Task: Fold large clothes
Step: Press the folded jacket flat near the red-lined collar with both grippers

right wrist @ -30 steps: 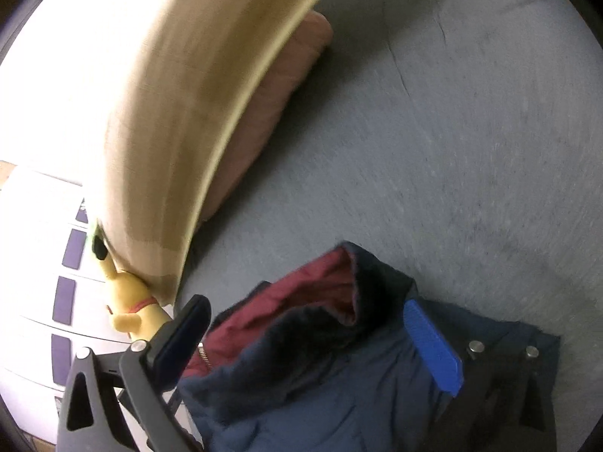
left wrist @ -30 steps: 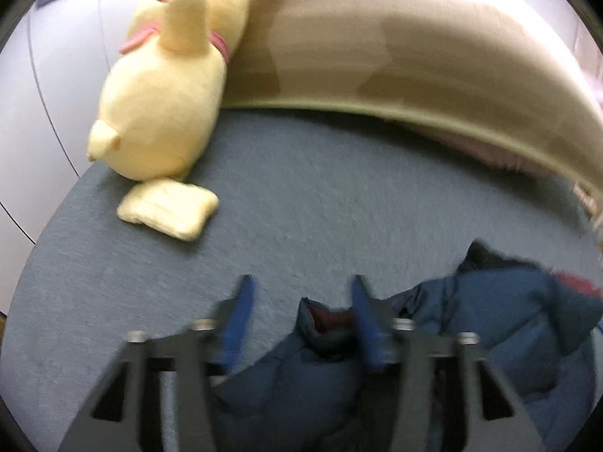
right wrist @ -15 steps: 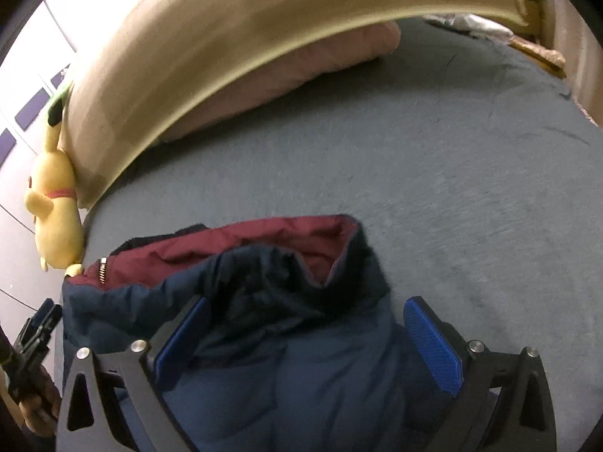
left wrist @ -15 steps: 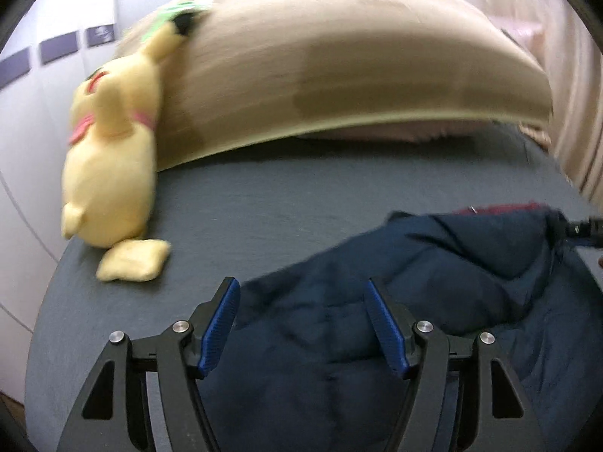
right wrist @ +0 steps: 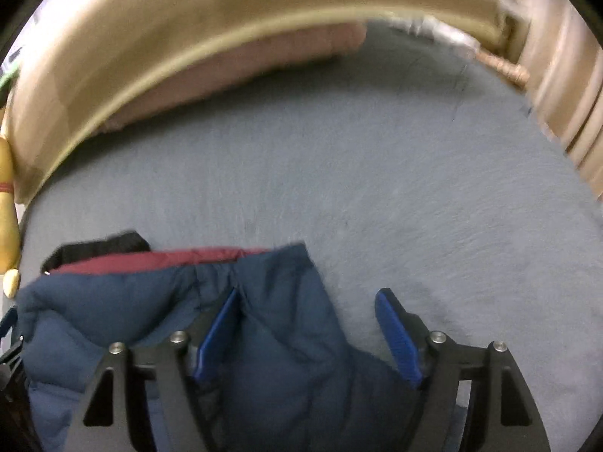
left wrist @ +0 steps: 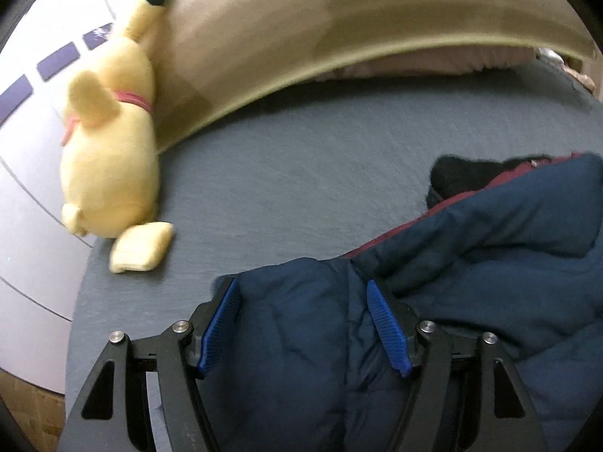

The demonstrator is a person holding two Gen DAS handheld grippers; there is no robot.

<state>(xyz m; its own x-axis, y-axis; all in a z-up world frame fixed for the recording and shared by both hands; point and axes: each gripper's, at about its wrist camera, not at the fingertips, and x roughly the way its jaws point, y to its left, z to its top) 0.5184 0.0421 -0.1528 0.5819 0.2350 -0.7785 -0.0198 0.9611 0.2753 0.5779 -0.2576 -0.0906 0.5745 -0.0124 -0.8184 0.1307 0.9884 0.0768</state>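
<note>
left gripper (left wrist: 303, 326) tilts downward, its jaws just widened, fabric between the blue pads. right gripper (right wrist: 307, 333) tilts down too, jaws just narrowed, right pad bare.

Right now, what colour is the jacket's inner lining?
Dark red lining, inside the navy jacket; clearest in the right wrist view.

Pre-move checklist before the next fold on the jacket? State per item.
1. Jacket lying on the bed: ok.
2. Left hand-held gripper around a fold of jacket, jaws just opening, pads not clearly pressing: not ok.
3. Right hand-held gripper gripping: not ok; jaws just closing, right pad still clear of the fabric.
4. Plush toy clear of the jacket: ok.
5. Red lining showing at the far edge, jacket not yet flat: not ok.
</note>
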